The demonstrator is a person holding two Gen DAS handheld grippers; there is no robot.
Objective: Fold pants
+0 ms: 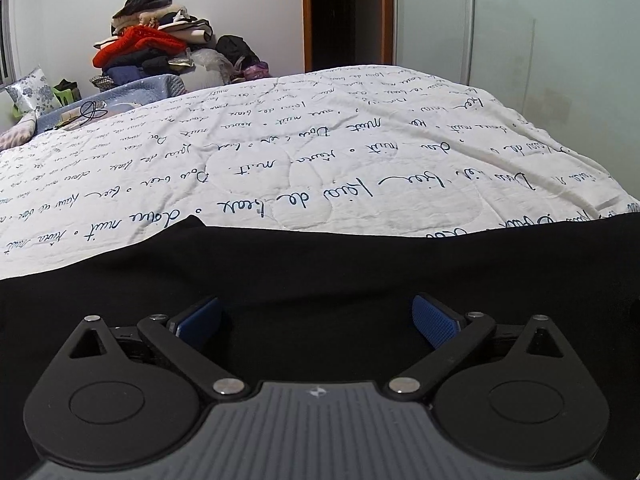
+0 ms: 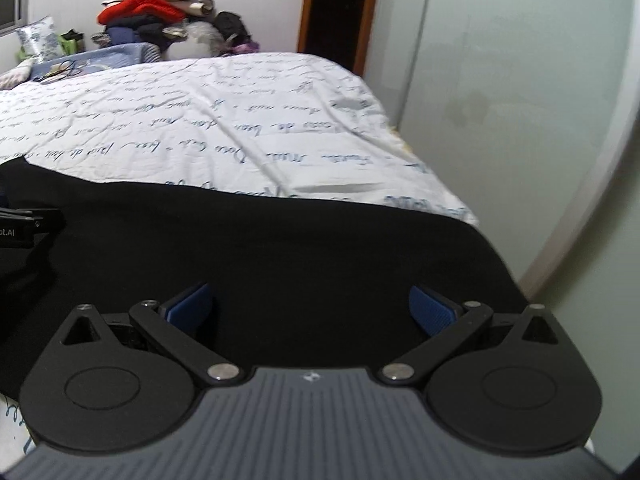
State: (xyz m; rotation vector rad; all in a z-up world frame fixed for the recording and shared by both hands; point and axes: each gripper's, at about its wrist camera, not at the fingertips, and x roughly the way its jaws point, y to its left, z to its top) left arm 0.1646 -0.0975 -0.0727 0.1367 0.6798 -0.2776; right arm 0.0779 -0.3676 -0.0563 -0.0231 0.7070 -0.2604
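Note:
Black pants (image 1: 320, 264) lie spread flat across the near part of the bed. In the left wrist view my left gripper (image 1: 316, 316) hovers just over the black cloth, its blue pads (image 1: 434, 320) wide apart with nothing between them. The right wrist view shows the same pants (image 2: 260, 248) reaching the bed's right corner. My right gripper (image 2: 310, 308) is open above them, blue pads (image 2: 430, 310) spread and empty. The side of the left gripper's body (image 2: 24, 228) shows at the left edge of that view.
A white quilt with blue handwriting (image 1: 320, 140) covers the bed. At the far end sit a heap of clothes (image 1: 152, 44), a blue blanket (image 1: 132, 92) and a patterned pillow (image 1: 34, 90). A dark doorway (image 1: 344, 12) and a pale wardrobe (image 1: 540, 40) stand on the right.

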